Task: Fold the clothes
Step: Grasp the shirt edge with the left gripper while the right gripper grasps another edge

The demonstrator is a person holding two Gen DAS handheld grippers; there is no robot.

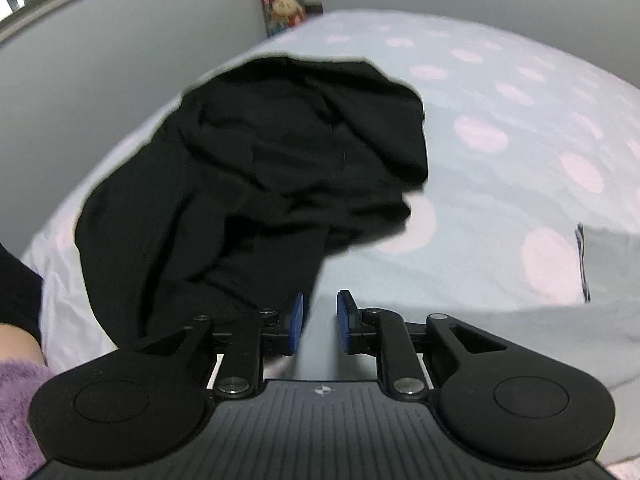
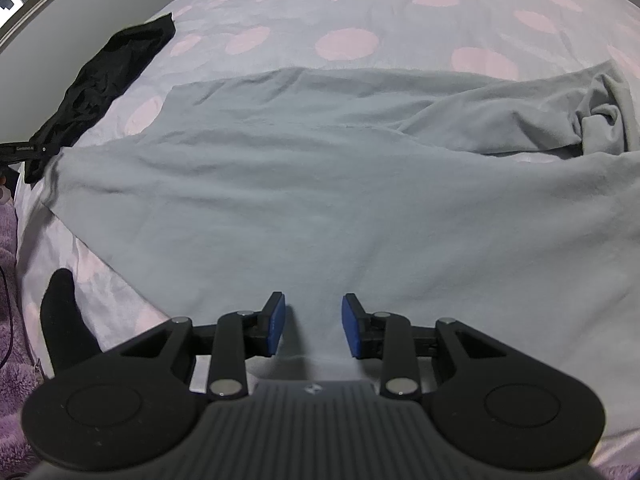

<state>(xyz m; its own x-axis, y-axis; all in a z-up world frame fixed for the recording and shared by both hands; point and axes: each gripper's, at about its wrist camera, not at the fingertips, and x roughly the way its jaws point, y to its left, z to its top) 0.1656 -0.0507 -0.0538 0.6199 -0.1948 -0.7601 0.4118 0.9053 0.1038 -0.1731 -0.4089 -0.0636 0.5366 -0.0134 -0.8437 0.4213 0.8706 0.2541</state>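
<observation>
left gripper: fingers narrowly apart, holding nothing, just right of the near end of black garment | black garment: crumpled on bed, far-left by wall | right gripper: moderately open, empty, over near edge of grey garment | grey garment: spread flat mid-bed, bunched far right
</observation>
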